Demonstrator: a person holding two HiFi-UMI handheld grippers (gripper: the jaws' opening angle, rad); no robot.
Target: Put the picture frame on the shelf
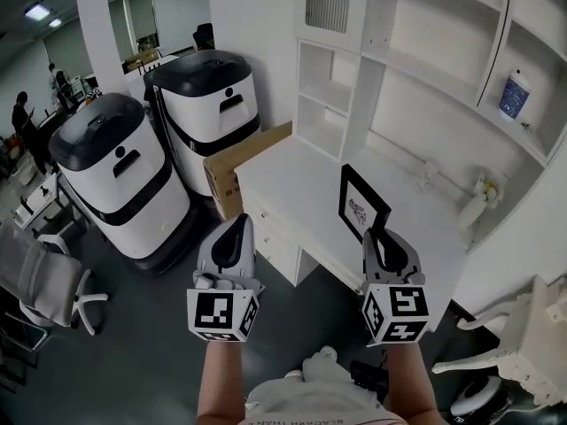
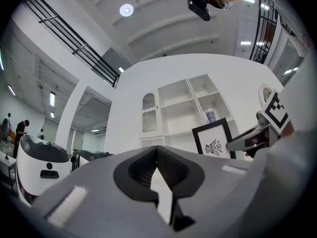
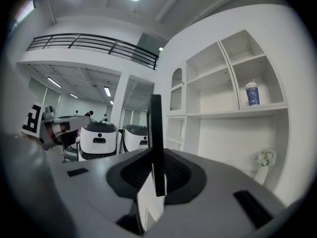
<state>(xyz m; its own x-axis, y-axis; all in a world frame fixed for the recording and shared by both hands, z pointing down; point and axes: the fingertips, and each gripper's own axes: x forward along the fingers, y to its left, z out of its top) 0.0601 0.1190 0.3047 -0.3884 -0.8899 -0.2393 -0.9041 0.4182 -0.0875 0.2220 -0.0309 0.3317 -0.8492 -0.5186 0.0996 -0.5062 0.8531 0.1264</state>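
Two grippers are held out near the front edge of the white counter point(image 1: 297, 180). The right gripper point(image 1: 373, 237) is clamped on the lower edge of the picture frame point(image 1: 361, 204), which stands upright in its jaws over the counter, in front of the white shelf unit point(image 1: 425, 87) and not on any shelf. The left gripper point(image 1: 237, 223), off to its left, has its jaws together with nothing between them. A blue cup point(image 1: 513, 96) stands on an upper shelf, and a small vase of flowers point(image 1: 477, 200) stands on the counter.
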